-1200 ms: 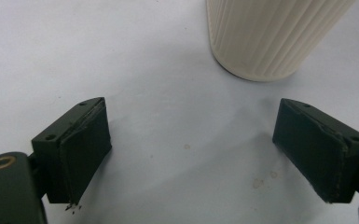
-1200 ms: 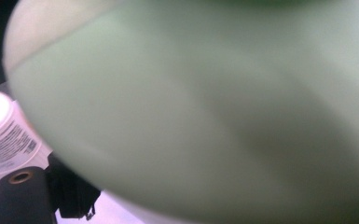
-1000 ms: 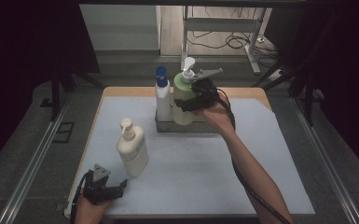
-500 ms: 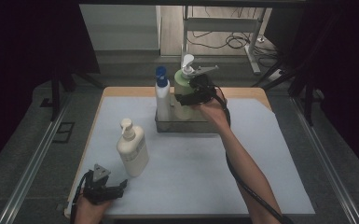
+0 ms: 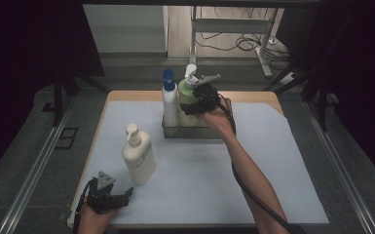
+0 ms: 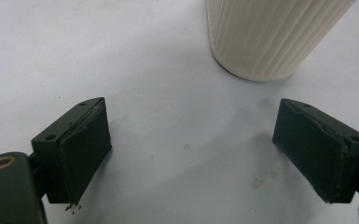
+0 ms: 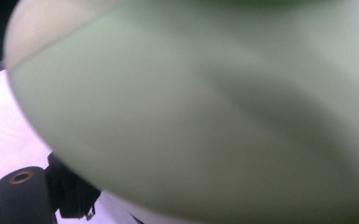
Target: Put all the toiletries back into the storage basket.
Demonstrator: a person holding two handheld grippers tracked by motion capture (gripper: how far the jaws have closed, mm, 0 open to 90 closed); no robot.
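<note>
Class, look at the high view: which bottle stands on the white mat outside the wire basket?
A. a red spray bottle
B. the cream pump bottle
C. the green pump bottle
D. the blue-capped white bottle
B: the cream pump bottle stands alone on the mat near the left gripper, while the blue-capped bottle and the green pump bottle stand in the basket.

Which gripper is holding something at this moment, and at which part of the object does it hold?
The right gripper holds the green pump bottle by its body, over the wire basket. The left gripper is open and holds nothing.
</note>
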